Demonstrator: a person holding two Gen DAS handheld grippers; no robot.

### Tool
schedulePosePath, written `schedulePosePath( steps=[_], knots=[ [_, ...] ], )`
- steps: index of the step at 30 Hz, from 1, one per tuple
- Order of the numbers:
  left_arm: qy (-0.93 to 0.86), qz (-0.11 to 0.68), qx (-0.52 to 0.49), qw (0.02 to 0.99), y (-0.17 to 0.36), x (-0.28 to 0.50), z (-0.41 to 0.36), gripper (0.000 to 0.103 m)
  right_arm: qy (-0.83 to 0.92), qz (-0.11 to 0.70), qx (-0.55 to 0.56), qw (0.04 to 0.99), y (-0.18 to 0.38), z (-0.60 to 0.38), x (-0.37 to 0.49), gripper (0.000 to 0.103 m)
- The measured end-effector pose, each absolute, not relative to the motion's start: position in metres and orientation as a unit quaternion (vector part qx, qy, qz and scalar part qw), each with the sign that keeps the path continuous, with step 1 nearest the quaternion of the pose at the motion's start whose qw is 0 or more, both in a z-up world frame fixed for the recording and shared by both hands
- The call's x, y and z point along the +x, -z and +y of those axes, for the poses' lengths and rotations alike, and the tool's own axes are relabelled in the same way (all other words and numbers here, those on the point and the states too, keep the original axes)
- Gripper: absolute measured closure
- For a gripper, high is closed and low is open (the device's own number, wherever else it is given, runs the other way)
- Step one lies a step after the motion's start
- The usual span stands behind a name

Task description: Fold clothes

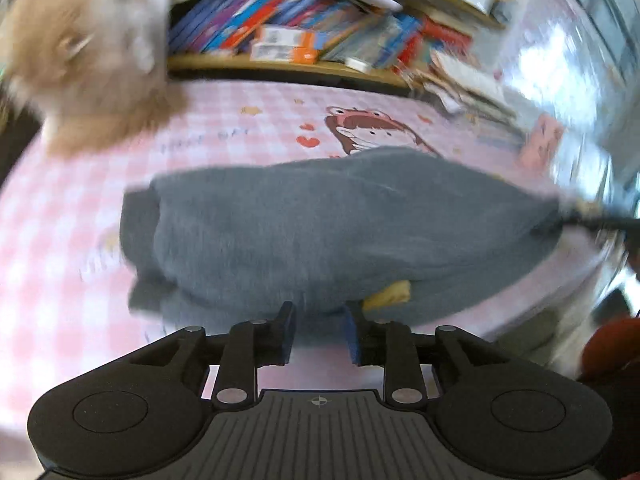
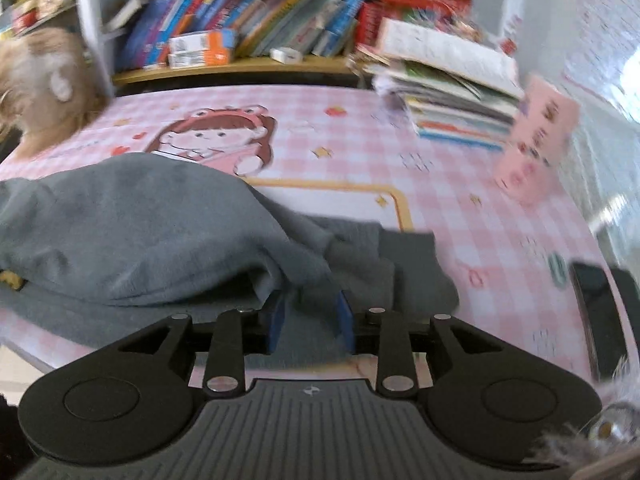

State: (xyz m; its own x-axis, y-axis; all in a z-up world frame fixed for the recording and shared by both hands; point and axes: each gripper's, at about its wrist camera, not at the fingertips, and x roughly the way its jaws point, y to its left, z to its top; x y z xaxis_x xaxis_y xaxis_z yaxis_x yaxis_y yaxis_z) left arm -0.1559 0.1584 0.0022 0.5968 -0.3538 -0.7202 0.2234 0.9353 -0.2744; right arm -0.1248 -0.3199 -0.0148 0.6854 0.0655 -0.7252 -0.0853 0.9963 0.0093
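Note:
A grey fleece garment (image 1: 328,232) lies bunched and partly folded on the pink checked table cover (image 1: 60,240); a yellow patch (image 1: 390,292) shows at its near edge. My left gripper (image 1: 320,330) is open, its blue pads just short of the garment's near edge. In the right wrist view the garment (image 2: 140,232) fills the left, with a flatter layer (image 2: 404,268) spread to the right. My right gripper (image 2: 310,318) is open with grey cloth lying between its fingers. The right gripper's dark tip (image 1: 592,216) shows at the garment's right end in the left wrist view.
A tan plush toy (image 1: 80,60) sits at the table's back left. A bookshelf (image 2: 248,28) runs along the back. A stack of books (image 2: 452,96) and a pink box (image 2: 536,148) stand at the back right. A dark phone (image 2: 596,312) lies near the right edge.

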Motion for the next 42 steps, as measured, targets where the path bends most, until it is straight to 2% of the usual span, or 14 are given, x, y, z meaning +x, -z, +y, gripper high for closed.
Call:
schedulePosePath(
  steps=[4,6,8,13,17,19,21,23,25,27,28,33,37,42],
  knots=[
    [0.131,0.432,-0.248,0.857,0.015,-0.157,0.186,0.074,-0.018,0.417,0.076,0.905,0.017,-0.328,-0.134,0.06],
    [0.11,0.429,-0.318,0.838,0.022,-0.157,0.196,0.073,-0.018,0.42,0.145,0.895,0.015,-0.331,-0.141,0.058],
    [0.087,0.419,-0.373,0.823,0.026,-0.156,0.205,0.072,-0.016,0.415,0.223,0.882,0.013,-0.337,-0.143,0.051],
    [0.027,0.387,-0.426,0.817,0.028,-0.152,0.222,0.065,-0.004,0.37,0.43,0.824,0.009,-0.358,-0.136,0.042],
    [-0.016,0.387,-0.422,0.82,0.03,-0.141,0.222,0.06,0.063,0.362,0.538,0.759,0.027,-0.385,-0.111,0.041],
    [-0.033,0.389,-0.422,0.818,0.033,-0.138,0.221,0.06,0.104,0.38,0.564,0.726,0.039,-0.393,-0.101,0.047],
    [-0.046,0.387,-0.429,0.815,0.037,-0.136,0.221,0.06,0.118,0.391,0.577,0.707,0.046,-0.399,-0.092,0.054],
    [-0.061,0.382,-0.436,0.812,0.038,-0.138,0.222,0.06,0.138,0.41,0.561,0.706,0.048,-0.402,-0.083,0.08],
    [-0.072,0.377,-0.442,0.811,0.038,-0.14,0.223,0.06,0.136,0.412,0.526,0.731,0.032,-0.402,-0.076,0.088],
    [-0.081,0.374,-0.439,0.813,0.035,-0.14,0.222,0.06,0.116,0.393,0.474,0.779,0.0,-0.4,-0.07,0.09],
    [-0.087,0.372,-0.434,0.816,0.032,-0.141,0.221,0.06,0.091,0.362,0.436,0.819,-0.024,-0.396,-0.072,0.098],
    [-0.106,0.356,-0.436,0.82,0.027,-0.145,0.22,0.06,0.079,0.318,0.351,0.877,-0.049,-0.402,-0.095,0.098],
    [-0.118,0.355,-0.44,0.817,0.029,-0.146,0.219,0.06,0.124,0.443,0.326,0.826,0.028,-0.414,-0.077,0.098],
    [-0.131,0.351,-0.426,0.823,0.022,-0.144,0.214,0.06,0.109,0.434,0.303,0.841,0.036,-0.418,-0.074,0.09]
  ],
)
